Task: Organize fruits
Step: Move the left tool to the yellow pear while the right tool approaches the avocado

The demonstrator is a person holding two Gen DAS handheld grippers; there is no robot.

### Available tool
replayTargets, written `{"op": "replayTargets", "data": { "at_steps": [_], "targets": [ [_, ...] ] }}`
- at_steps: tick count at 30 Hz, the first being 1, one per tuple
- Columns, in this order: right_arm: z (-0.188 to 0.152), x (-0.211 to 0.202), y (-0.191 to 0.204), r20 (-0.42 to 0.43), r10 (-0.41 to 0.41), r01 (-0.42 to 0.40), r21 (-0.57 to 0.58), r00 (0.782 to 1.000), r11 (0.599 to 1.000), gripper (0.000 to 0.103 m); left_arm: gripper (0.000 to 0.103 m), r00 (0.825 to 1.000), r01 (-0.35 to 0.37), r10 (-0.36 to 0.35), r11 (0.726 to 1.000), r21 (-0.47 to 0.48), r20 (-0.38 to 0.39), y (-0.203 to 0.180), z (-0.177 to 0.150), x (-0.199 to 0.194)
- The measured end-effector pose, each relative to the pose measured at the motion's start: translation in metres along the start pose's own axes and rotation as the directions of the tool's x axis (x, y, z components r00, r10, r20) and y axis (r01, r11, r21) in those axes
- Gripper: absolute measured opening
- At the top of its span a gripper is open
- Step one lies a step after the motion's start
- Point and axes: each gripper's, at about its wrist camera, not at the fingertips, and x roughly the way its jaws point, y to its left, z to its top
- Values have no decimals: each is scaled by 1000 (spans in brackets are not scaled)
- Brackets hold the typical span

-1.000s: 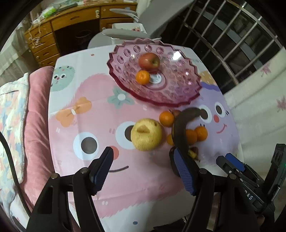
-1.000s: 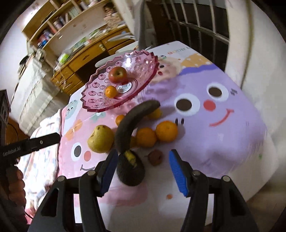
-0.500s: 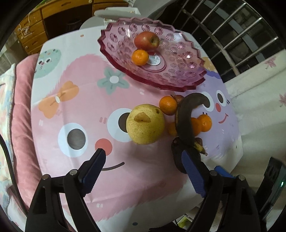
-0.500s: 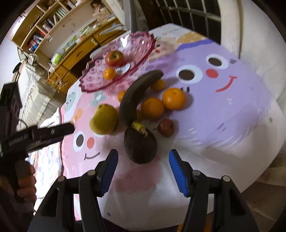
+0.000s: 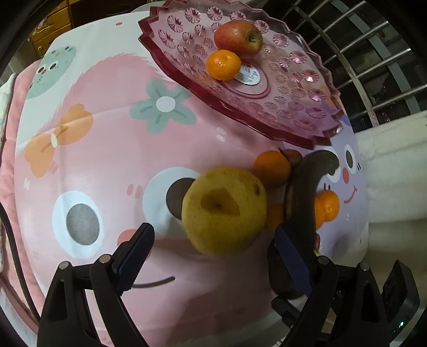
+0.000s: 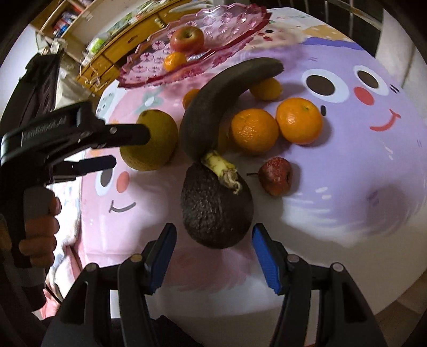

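A cartoon-printed tablecloth [image 5: 106, 165] in pink and purple covers the table. Beyond its far edge stands a wooden desk [image 6: 117, 50] with drawers, and shelves [image 6: 66, 16] of books rise above it. Metal window bars [image 5: 373, 66] run along the right side, dark behind.

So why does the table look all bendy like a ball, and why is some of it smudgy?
Both wrist views use a fisheye lens, so the flat tablecloth bulges and the corners go black. In the left wrist view the yellow pear looks soft, close to the lens. In the right wrist view the cloth at lower right is smeared, while the avocado stays sharp.
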Motion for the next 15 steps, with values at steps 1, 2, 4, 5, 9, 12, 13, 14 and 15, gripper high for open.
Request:
{"op": "replayTargets", "data": {
  "at_steps": [1, 2, 4, 5, 9, 12, 13, 14, 15],
  "targets": [
    [2, 1, -1, -4, -2, 1, -8, 1000, 1000, 60, 91, 1000, 2, -2, 1000, -6, 0, 0, 1, 3],
    [4, 2, 0, -6, -2, 1, -16, 1000, 1000, 60, 91, 1000, 4, -4, 1000, -12, -1, 2, 3, 6],
    [8, 5, 0, -10, -1, 1, -30, 1000, 1000, 60, 91, 1000, 9, -9, 1000, -20, -3, 2, 6, 10],
    [9, 7, 0, -15, 0, 0, -37, 1000, 999, 60, 91, 1000, 10, -10, 1000, -22, -3, 2, 7, 12],
    [14, 13, 4, -30, -7, 5, -64, 1000, 998, 60, 91, 1000, 9, -9, 1000, -29, -3, -1, 11, 19],
    [16, 16, 3, -33, -10, 8, -72, 999, 997, 60, 90, 1000, -1, 1, 1000, -21, -1, -3, 13, 21],
    [17, 17, 3, -35, -14, 12, -74, 999, 997, 60, 87, 1000, -4, 4, 1000, -16, 0, -5, 14, 22],
    [19, 18, 3, -34, -16, 14, -77, 999, 997, 60, 86, 1000, -9, 9, 1000, -11, 3, -6, 14, 22],
    [20, 19, 3, -33, -14, 11, -78, 999, 997, 60, 82, 1000, -14, 14, 1000, -6, 2, -8, 15, 23]
  ]
}}
